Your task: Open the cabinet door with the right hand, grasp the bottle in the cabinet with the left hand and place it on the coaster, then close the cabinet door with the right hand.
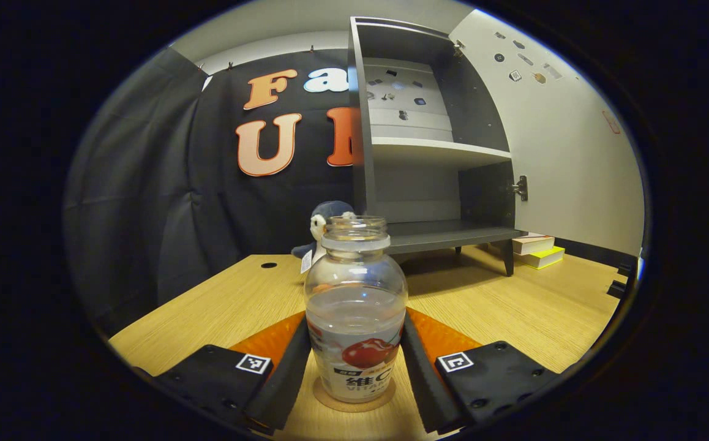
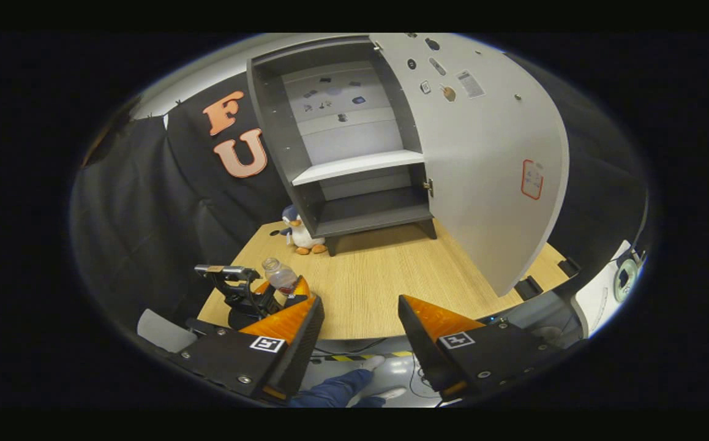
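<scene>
A clear uncapped bottle (image 1: 354, 318) with a red fruit label stands upright on a round cork coaster (image 1: 328, 401) on the wooden table (image 1: 513, 306). My left gripper (image 1: 354, 358) is shut on the bottle, one finger pressing each side. The grey cabinet (image 1: 434, 153) stands behind it with bare shelves, and its white door (image 1: 569, 153) is swung wide to the right. In the right gripper view, my right gripper (image 2: 360, 324) hangs open over the table's near edge with nothing between its fingers. There the bottle (image 2: 280, 275) and left gripper (image 2: 267, 295) sit at the left, in front of the open cabinet (image 2: 354, 165) and door (image 2: 483, 153).
A plush penguin (image 1: 324, 220) sits beside the cabinet's left foot, also seen as the penguin (image 2: 298, 236). Stacked books (image 1: 538, 248) lie under the open door. A person's leg (image 2: 336, 389) shows below the table edge. Bare tabletop (image 2: 379, 275) lies before the cabinet.
</scene>
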Motion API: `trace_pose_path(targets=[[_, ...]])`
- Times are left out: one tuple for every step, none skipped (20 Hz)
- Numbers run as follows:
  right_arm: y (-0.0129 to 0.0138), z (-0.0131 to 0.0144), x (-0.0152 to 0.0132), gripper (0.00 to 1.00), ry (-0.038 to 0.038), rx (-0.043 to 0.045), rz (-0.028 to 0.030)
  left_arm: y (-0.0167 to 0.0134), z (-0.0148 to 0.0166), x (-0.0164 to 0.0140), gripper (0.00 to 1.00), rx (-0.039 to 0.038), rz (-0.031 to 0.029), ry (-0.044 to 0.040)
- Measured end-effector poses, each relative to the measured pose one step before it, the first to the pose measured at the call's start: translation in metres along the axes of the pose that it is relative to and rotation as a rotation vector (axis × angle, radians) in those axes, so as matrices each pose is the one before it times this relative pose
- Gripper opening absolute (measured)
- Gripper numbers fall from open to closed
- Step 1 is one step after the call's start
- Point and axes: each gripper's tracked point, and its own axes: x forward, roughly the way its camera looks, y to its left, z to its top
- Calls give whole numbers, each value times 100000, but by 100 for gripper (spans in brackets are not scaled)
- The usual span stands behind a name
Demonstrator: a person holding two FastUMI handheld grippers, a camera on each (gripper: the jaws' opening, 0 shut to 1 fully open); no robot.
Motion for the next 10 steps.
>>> trace_pose_path(targets=[[-101, 15, 1, 77, 29, 184, 45, 92, -136, -40, 84, 651, 724, 296], [-48, -36, -102, 77, -58, 116, 218, 405, 219, -100, 87, 1272, 1962, -206], [-14, -21, 13, 77, 123, 83, 191, 303, 341, -207, 87, 706, 1566, -788], [-51, -48, -24, 77, -15, 178, 175, 60, 329, -97, 88, -389, 282, -1049], [58, -26, -15, 77, 171, 261, 379, -65, 289, -34, 89, -540, -161, -278], [39, -95, -121, 77, 40, 117, 421, -21, 69, 53, 89, -411, 172, 437], [1, -6, 26, 77, 86, 114, 286, 103, 80, -92, 89, -407, 489, 364], [85, 161, -225, 77, -476, 117, 422, 223, 91, -78, 91, -246, 988, 562], [36, 166, -172, 77, -586, -153, 314, 20, -36, -233, 93, -656, -248, 889], [-41, 91, -184, 77, -334, -278, 21, 91, 150, -110, 96, -540, 649, 664]])
